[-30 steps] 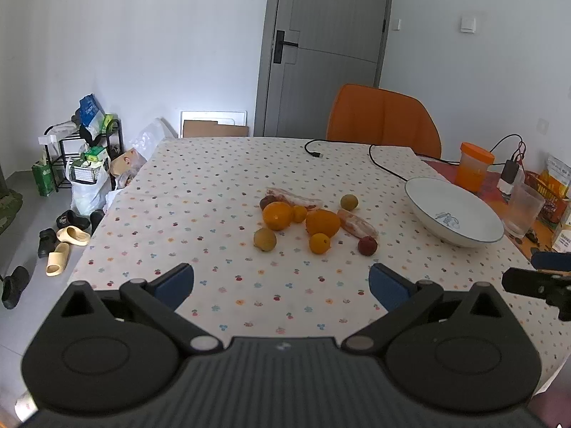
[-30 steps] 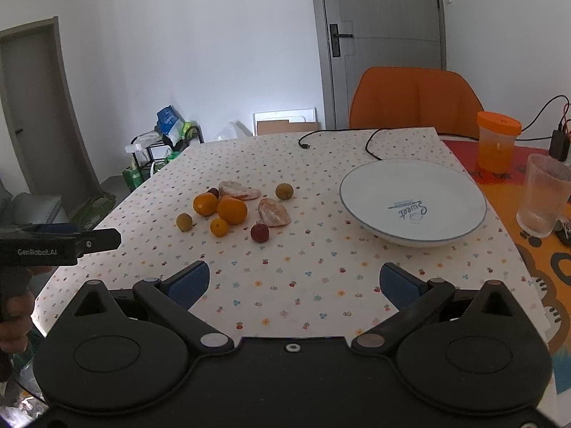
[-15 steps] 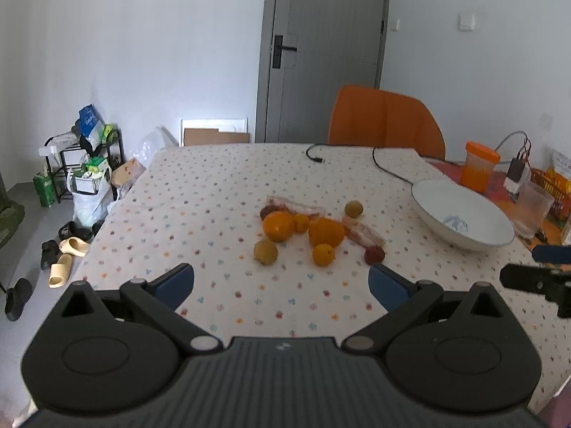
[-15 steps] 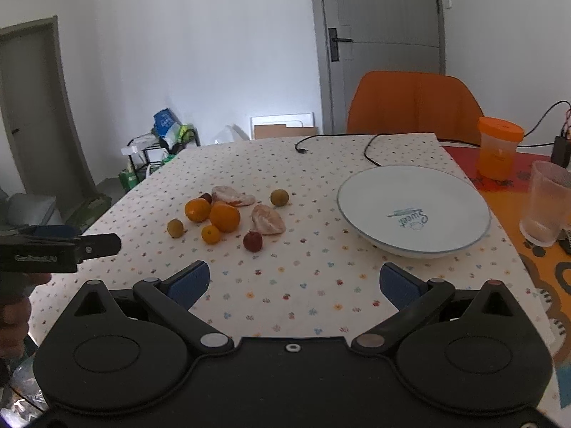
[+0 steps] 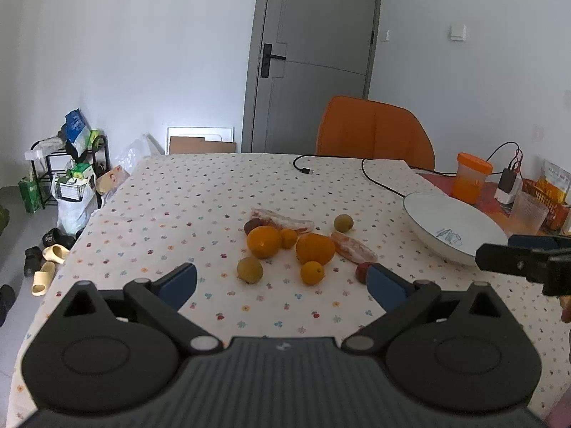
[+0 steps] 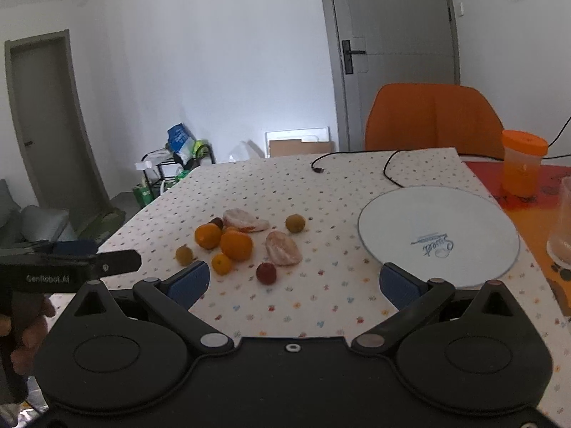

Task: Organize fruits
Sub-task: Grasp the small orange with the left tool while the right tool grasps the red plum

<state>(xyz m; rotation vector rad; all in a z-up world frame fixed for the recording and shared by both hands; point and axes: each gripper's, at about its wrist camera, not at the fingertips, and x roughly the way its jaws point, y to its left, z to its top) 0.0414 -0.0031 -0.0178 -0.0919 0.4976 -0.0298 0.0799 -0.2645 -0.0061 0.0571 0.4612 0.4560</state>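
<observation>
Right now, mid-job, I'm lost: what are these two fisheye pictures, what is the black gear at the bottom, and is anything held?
Each picture comes from a camera on a hand-held tool, looking along its fingers. The black gear is that tool. The left tongs and right tongs both stand open, holding nothing. Each view also catches the other tool at its edge. On the dotted tablecloth lies a cluster of fruit: oranges, small round fruits and peeled segments. The white plate to its right has no fruit on it.
</observation>
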